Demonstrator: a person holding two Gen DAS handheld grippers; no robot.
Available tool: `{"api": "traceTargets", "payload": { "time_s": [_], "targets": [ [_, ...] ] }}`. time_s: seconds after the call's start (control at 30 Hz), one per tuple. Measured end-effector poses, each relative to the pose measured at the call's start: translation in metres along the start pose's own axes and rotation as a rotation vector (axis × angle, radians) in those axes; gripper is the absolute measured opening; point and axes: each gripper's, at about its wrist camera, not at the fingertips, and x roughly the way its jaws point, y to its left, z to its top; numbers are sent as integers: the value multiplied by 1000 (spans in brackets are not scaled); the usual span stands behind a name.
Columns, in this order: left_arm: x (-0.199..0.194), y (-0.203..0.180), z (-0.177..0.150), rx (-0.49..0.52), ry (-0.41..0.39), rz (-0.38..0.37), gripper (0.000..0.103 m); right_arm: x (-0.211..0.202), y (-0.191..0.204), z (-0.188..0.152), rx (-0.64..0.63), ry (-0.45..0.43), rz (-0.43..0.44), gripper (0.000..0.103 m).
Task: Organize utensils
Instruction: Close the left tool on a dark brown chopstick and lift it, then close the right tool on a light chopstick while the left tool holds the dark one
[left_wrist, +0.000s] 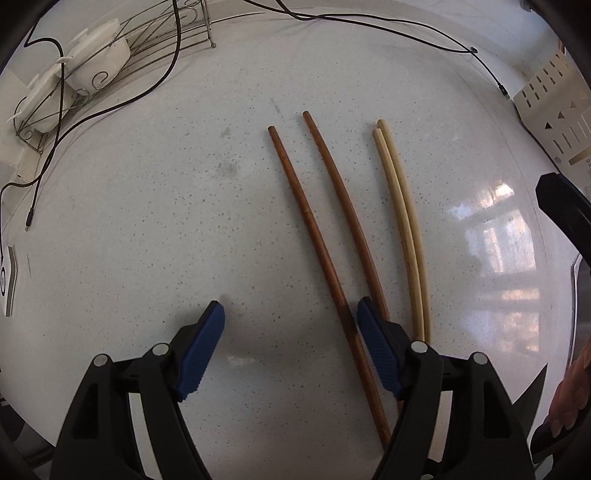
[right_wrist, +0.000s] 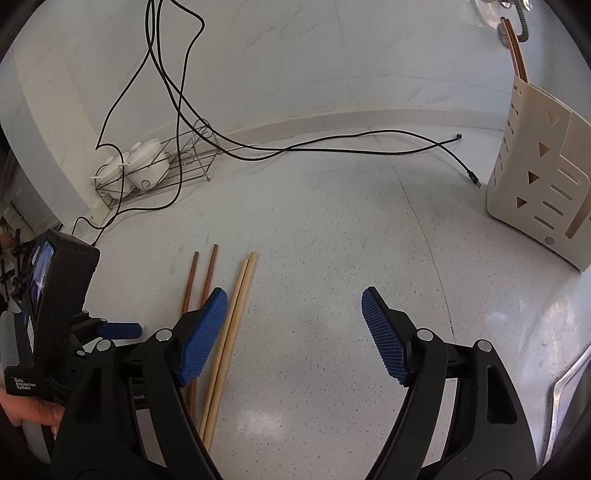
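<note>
Two dark brown chopsticks (left_wrist: 314, 221) and two pale bamboo chopsticks (left_wrist: 404, 229) lie side by side on the speckled white counter. My left gripper (left_wrist: 290, 314) is open just above the counter; one brown chopstick runs between its fingers close to the right pad (left_wrist: 376, 343). My right gripper (right_wrist: 293, 301) is open and empty, to the right of the chopsticks; the pale pair (right_wrist: 236, 314) lies just inside its left pad (right_wrist: 205, 332), the brown pair (right_wrist: 199, 277) behind that pad. A cream slotted utensil holder (right_wrist: 535, 184) stands far right, with brown chopsticks (right_wrist: 515, 51) upright in it.
A wire dish rack (right_wrist: 159, 173) with white bowls stands at the back left. Black cables (right_wrist: 332, 147) trail across the back of the counter. The holder's edge shows in the left wrist view (left_wrist: 554, 107). A metal sink rim (right_wrist: 569, 387) lies at the right.
</note>
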Motion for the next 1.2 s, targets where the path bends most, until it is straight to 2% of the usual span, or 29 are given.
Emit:
{"api": "traceTargets", "payload": {
  "time_s": [0.1, 0.13, 0.17, 0.2, 0.23, 0.33, 0.5, 0.6, 0.83, 1.2],
  "targets": [
    [-1, 5, -1, -1, 1, -2, 72, 3, 2, 0, -2, 11, 2, 72],
    [-2, 7, -1, 0, -2, 0, 61, 4, 3, 1, -4, 16, 2, 72],
    [-6, 9, -2, 2, -22, 1, 43, 6, 5, 1, -7, 23, 2, 72],
    [-8, 9, 0, 10, -27, -2, 8, 8, 6, 1, -11, 31, 0, 72],
    [-6, 11, 0, -2, -6, -45, 6, 10, 7, 1, -14, 38, -2, 72],
    [-8, 18, 0, -20, -3, -96, 5, 16, 11, 1, -21, 64, -9, 71],
    [-12, 23, -2, -18, -7, -104, 5, 24, 18, 0, -52, 100, -3, 69],
    [-13, 23, -2, -21, -9, -111, 5, 33, 24, -2, -72, 154, -3, 58],
    [-16, 22, -10, -34, -14, -118, 5, 53, 39, -13, -129, 255, -17, 51],
    [-16, 29, -11, -39, -17, -126, 5, 62, 48, -18, -170, 292, -38, 51]
  ]
}}
